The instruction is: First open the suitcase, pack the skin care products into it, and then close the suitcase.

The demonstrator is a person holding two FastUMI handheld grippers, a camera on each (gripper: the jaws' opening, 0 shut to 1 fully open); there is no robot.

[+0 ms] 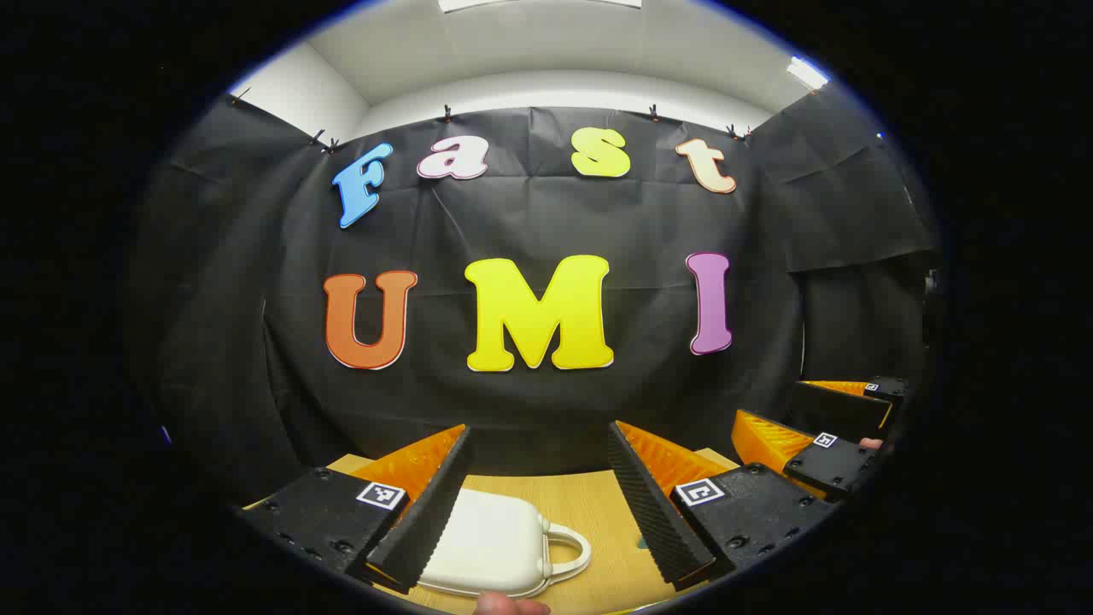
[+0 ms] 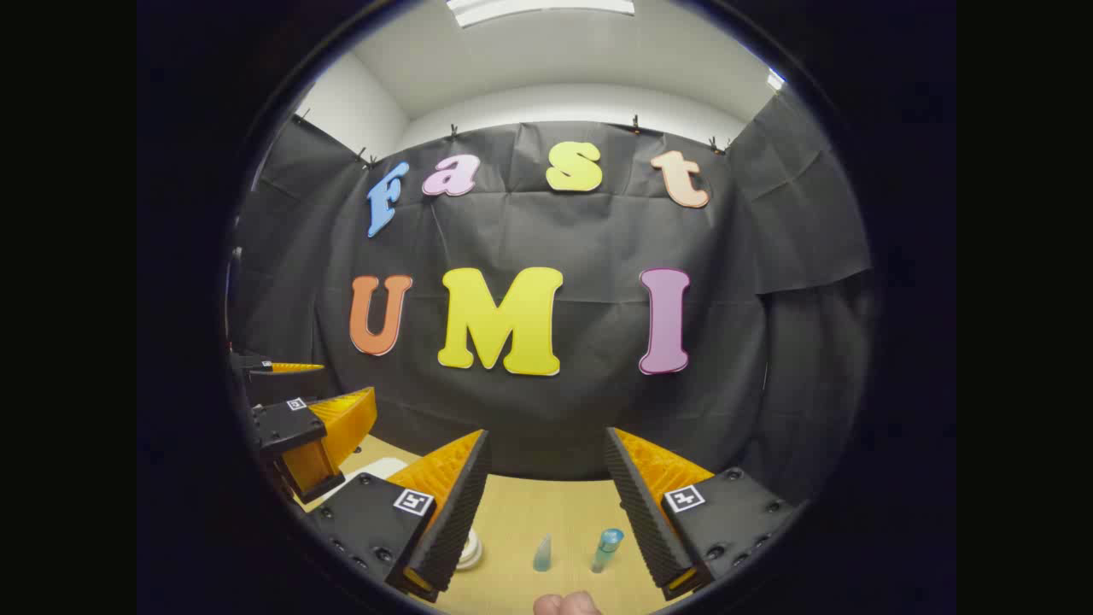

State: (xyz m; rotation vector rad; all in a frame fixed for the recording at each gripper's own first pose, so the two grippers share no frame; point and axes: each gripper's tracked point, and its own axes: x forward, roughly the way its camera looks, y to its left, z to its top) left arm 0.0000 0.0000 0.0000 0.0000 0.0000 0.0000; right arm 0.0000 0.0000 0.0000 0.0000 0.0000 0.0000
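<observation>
A small white suitcase [image 1: 495, 542] with a looped handle lies closed on the wooden table [image 1: 589, 504], seen between my left gripper's fingers. My left gripper [image 1: 540, 500] hangs open above it, touching nothing. In the right gripper view a small pale tube [image 2: 543, 553], a blue-capped bottle [image 2: 607, 547] and a white round jar [image 2: 469, 551] stand on the table [image 2: 529, 512]. My right gripper [image 2: 546, 504] is open above them with nothing held. The right gripper [image 1: 811, 436] appears at the right edge of the left gripper view, and the left gripper [image 2: 316, 410] at the left edge of the right gripper view.
Black cloth hangs as the wall just behind the table's far edge. A fingertip [image 1: 511, 605] shows at the bottom of the left gripper view, another fingertip [image 2: 565, 604] at the bottom of the right gripper view. A white corner of the suitcase [image 2: 376, 468] lies below the left gripper.
</observation>
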